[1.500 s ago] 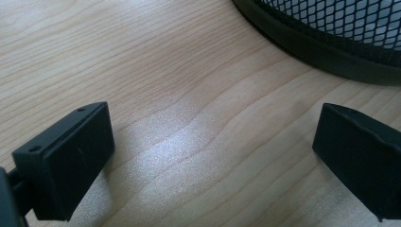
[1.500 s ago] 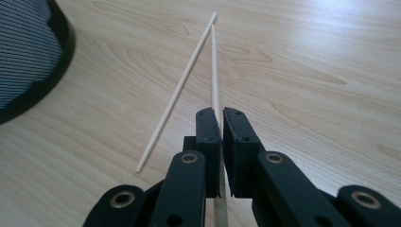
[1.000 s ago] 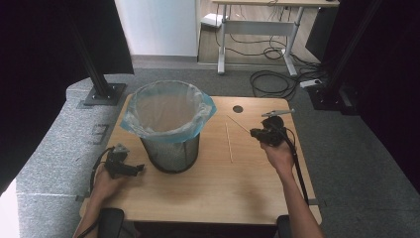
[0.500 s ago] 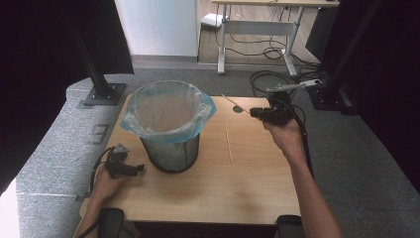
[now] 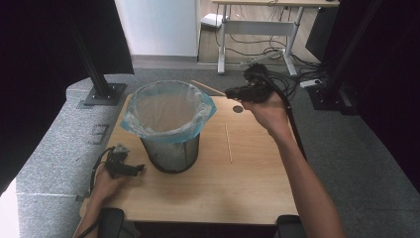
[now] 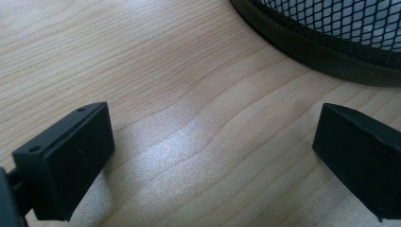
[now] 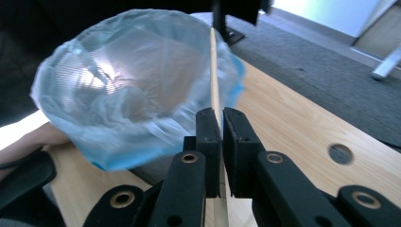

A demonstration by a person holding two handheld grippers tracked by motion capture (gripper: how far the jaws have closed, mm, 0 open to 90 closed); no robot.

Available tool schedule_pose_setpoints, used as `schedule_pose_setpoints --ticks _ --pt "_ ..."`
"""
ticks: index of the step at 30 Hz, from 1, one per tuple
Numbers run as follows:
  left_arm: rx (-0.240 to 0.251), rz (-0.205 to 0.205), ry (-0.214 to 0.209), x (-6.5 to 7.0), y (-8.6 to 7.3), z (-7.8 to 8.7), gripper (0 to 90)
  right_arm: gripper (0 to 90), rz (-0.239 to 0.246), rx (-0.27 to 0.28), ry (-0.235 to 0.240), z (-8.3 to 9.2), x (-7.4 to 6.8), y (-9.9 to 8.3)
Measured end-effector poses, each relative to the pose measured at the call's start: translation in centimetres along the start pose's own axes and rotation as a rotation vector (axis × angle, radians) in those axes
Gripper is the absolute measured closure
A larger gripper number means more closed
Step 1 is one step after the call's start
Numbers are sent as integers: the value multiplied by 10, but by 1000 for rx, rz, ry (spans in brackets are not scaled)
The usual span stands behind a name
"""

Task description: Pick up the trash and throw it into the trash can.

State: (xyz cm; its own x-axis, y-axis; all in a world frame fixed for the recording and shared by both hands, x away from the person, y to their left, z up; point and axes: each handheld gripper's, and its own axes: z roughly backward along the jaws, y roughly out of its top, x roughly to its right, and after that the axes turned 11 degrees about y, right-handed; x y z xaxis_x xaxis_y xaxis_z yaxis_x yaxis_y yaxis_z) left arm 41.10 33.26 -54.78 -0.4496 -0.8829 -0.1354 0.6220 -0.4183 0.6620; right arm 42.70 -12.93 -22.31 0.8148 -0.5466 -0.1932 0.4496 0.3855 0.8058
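A black mesh bin (image 5: 171,151) with a pale blue liner (image 5: 168,106) stands left of centre on the wooden table (image 5: 247,183). My right gripper (image 5: 229,92) hovers in the air just right of the bin's rim, shut on a thin wooden stick (image 5: 208,88) whose free end points at the liner. In the right gripper view the stick (image 7: 214,71) runs up from the closed jaws of that gripper (image 7: 221,116) across the liner (image 7: 127,90). A second stick (image 5: 228,143) lies flat on the table. My left gripper (image 5: 138,169) rests on the table by the bin's base (image 6: 331,47), open (image 6: 213,151) and empty.
A round hole (image 5: 238,108) sits in the tabletop under the right hand. A black stand base (image 5: 101,94) is on the grey surface behind the table's left corner. Cables and a desk frame (image 5: 257,29) lie on the floor beyond.
The right gripper has lifted off the table with the stick and moved back and left, up to the bin's rim. The left gripper has stayed put.
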Motion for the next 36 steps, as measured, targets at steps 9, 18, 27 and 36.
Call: schedule_pose_setpoints --ticks 9,18,27,36 --pt "3 -7 -6 0 0 -1 0 844 29 -115 79 -75 -7 22" --pt "3 -8 -8 0 1 -1 0 372 36 -92 61 -105 -8 26" --pt "3 -9 -8 0 1 -1 0 123 82 -53 -94 -68 9 -4" --pt "3 -6 -5 1 1 -1 0 0 12 -29 -130 -58 42 -67"
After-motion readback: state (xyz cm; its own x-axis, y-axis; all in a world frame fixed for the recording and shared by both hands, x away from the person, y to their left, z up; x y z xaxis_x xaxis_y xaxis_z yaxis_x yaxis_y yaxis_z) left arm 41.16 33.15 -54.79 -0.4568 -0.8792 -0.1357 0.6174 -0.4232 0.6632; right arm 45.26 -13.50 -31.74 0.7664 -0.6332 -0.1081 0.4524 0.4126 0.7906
